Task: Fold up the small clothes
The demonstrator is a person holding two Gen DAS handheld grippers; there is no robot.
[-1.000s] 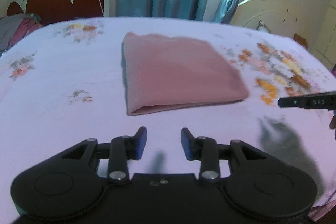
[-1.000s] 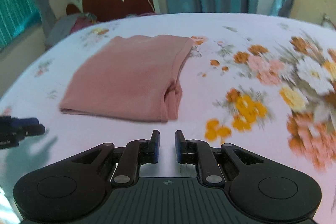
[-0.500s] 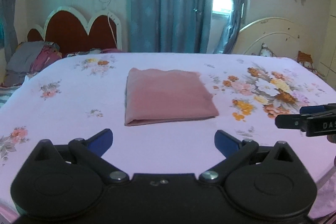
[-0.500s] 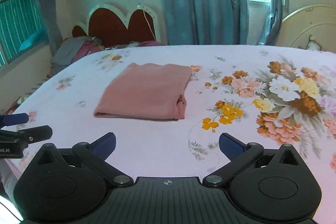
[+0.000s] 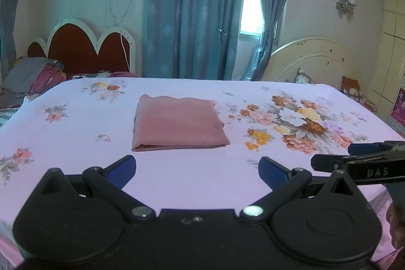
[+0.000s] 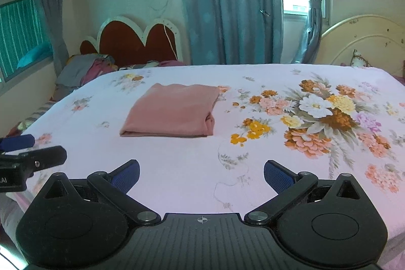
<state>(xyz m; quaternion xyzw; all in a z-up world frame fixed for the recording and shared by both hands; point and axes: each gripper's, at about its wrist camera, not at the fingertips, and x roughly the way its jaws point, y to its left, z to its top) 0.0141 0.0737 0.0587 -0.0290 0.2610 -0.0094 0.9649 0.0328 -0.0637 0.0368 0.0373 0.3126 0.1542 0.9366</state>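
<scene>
Pink folded cloth (image 5: 178,124) flat on bedsheet (image 5: 76,133), well ahead of both tongs. Long axis crosswise. Slightly left of right gripper (image 6: 201,176), dead ahead of left gripper (image 5: 197,170). Both spread wide, empty, about equally distant.

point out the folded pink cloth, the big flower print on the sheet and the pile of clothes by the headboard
folded pink cloth (image 5: 178,122), left wrist view, middle of its top layer
big flower print (image 6: 319,106), right wrist view, on the white bloom
pile of clothes (image 5: 33,75), left wrist view, on the grey garment on top
</scene>
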